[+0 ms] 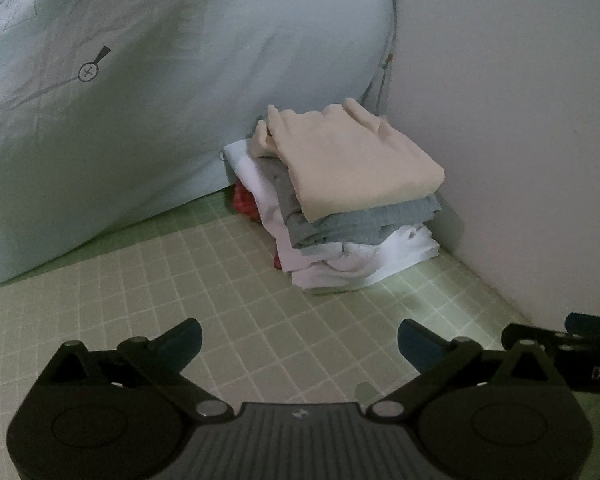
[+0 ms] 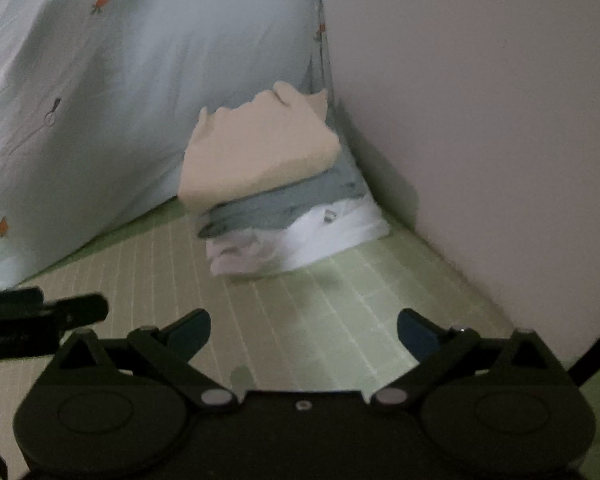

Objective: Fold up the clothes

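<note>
A stack (image 1: 340,200) of folded clothes is seen centre-right in the left wrist view, set in the corner between a pale blue quilt (image 1: 160,100) and a wall (image 1: 520,120). A beige piece (image 1: 352,160) lies on top, over a grey piece (image 1: 372,216) and white pieces (image 1: 360,260); something red (image 1: 244,202) shows at the stack's left edge. The stack rests on a green checked sheet (image 1: 220,300). The left gripper (image 1: 300,340) is held at lower centre, jaws wide apart, nothing between them. The right gripper (image 2: 304,332) is likewise spread and empty, well short of the stack.
</note>
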`<state>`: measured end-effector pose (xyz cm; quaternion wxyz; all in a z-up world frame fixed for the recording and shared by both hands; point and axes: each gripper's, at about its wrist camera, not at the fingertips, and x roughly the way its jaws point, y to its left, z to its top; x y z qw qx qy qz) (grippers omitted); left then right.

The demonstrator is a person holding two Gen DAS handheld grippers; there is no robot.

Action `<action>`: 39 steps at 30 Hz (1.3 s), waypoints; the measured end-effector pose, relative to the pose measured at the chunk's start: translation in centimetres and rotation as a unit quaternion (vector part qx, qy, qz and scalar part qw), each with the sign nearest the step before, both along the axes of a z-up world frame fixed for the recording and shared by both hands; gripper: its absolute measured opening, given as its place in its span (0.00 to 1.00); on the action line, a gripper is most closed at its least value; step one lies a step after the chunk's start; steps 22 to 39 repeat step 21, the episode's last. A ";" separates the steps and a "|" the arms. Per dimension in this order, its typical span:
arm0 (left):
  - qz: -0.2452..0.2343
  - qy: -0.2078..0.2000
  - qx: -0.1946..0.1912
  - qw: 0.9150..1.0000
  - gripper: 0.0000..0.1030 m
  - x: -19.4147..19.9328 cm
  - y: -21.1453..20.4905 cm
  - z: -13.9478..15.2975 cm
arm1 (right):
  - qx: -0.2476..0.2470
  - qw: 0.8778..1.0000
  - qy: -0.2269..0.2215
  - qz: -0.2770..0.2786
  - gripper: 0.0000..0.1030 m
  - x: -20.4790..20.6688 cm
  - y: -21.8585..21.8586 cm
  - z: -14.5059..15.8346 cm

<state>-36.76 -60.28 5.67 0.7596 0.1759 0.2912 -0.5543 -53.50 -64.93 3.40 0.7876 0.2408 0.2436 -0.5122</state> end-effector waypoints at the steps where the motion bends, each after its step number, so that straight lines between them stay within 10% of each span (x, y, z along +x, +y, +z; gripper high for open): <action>1: -0.002 0.001 -0.001 1.000 1.00 -0.1 0.0 0.0 | 0.000 1.000 0.000 -0.002 0.98 -0.2 0.4 -0.2; 39: -0.015 -0.003 -0.011 1.000 1.00 -1.5 0.5 0.2 | -0.001 1.000 0.006 -0.013 0.98 -1.2 1.0 -0.1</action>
